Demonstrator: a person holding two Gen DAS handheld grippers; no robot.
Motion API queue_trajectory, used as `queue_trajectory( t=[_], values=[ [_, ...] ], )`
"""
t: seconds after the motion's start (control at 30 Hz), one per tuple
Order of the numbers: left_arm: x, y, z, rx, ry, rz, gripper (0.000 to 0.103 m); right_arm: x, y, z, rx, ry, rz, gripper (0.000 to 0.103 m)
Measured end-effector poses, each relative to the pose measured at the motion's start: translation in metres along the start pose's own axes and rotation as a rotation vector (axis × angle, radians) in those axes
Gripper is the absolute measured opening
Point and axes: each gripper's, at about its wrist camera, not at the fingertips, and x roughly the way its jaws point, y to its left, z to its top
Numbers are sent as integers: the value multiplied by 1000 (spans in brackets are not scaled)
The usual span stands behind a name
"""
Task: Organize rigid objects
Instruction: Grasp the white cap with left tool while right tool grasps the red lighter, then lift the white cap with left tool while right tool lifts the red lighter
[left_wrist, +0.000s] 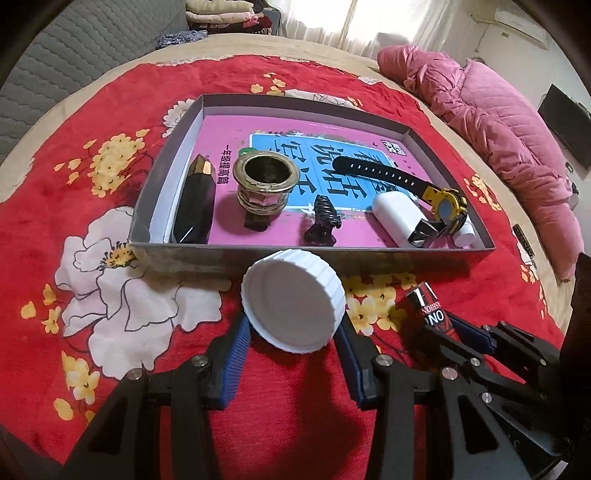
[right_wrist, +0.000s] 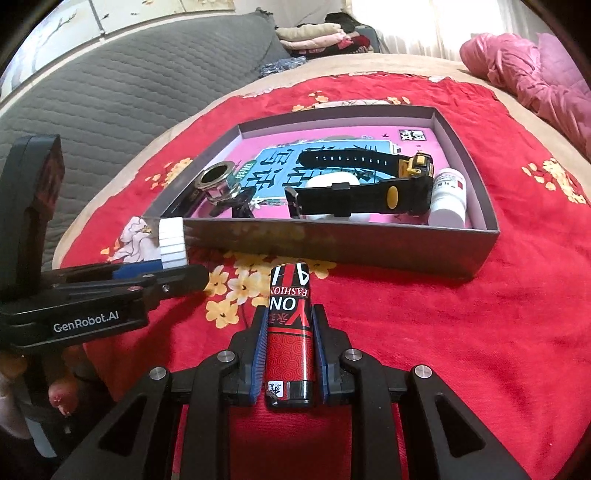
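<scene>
The left tool (left_wrist: 293, 326) clamps a white ribbed jar lid (left_wrist: 293, 301) by its rim between two blue pads, tilted so that its hollow underside shows; in the right wrist view only its ribbed edge shows. The body of this tool reads "GenRobot.AI", and fingertips of the hand holding it are cut off at the frame's left edge. The right tool (right_wrist: 290, 325) is closed tight on a red and black lighter (right_wrist: 290, 332), gripped along its sides. Its print reads "FASHION" and "ON"; the remaining characters are partly covered by the pads.

Both tools hang over a red floral blanket (left_wrist: 74, 206) spread on a bed, just short of the near wall of a shallow grey cardboard tray (left_wrist: 192, 258). The tray is lined with a pink and blue booklet (left_wrist: 229, 129) whose large Chinese title is mostly covered.

In the tray, left to right:
- a dark faceted crystal point (left_wrist: 195, 203)
- a brass-coloured incense pot (left_wrist: 264, 186)
- a small dark figurine (left_wrist: 321, 221), hard to make out
- a white capsule-shaped case (left_wrist: 395, 218)
- a black and yellow wristwatch (left_wrist: 439, 206)
- a small white pill bottle (right_wrist: 448, 199), its label too small to read.

A pink quilted jacket (left_wrist: 498, 122) lies beyond.
</scene>
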Motion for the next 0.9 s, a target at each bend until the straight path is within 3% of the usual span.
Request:
queue_trajectory(
  t=[0.37, 0.9],
  values=[
    [10, 17, 1, -81, 20, -34, 46, 4, -1, -2, 3, 16, -13, 23],
    [16, 16, 10, -49, 8, -33, 46, 7, -6, -2, 27, 26, -19, 23]
  ],
)
